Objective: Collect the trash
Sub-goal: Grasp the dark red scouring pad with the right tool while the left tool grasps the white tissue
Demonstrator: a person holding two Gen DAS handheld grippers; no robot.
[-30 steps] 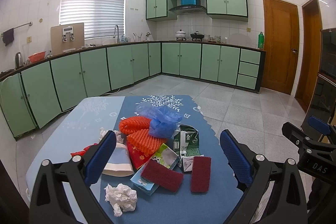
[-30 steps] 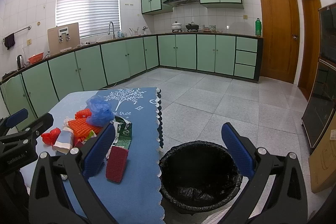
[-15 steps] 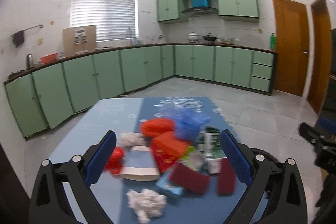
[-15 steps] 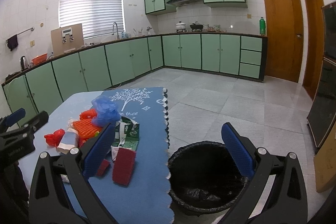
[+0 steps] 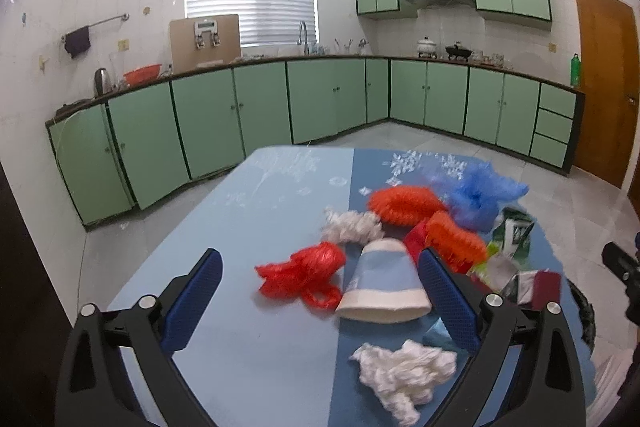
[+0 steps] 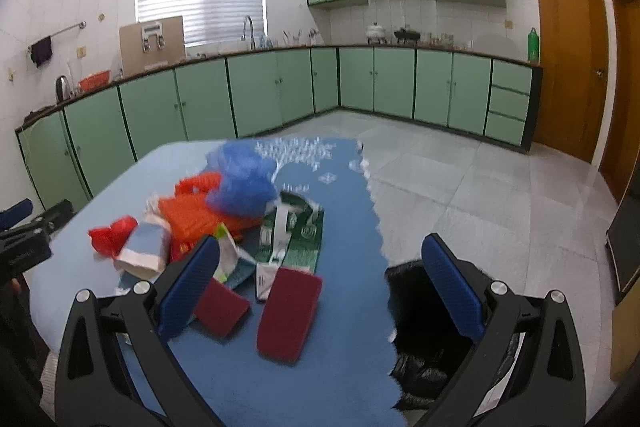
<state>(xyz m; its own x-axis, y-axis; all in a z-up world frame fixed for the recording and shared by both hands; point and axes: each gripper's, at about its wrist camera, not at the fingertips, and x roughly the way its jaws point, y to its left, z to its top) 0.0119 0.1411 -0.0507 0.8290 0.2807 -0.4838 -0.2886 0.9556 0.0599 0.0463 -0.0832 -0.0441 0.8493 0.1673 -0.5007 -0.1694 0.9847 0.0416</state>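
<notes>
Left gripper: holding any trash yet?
No. The left gripper is open and empty, hovering above the red plastic bag and paper cup.

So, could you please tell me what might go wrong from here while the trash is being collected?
1. The pile overlaps: closing the left claw on the red plastic bag might drag the paper cup that seems to touch it.
2. The bin sits below the table edge, partly hidden, so a drop may miss.
3. Both claws are open and empty; light tissue could slip out.
</notes>
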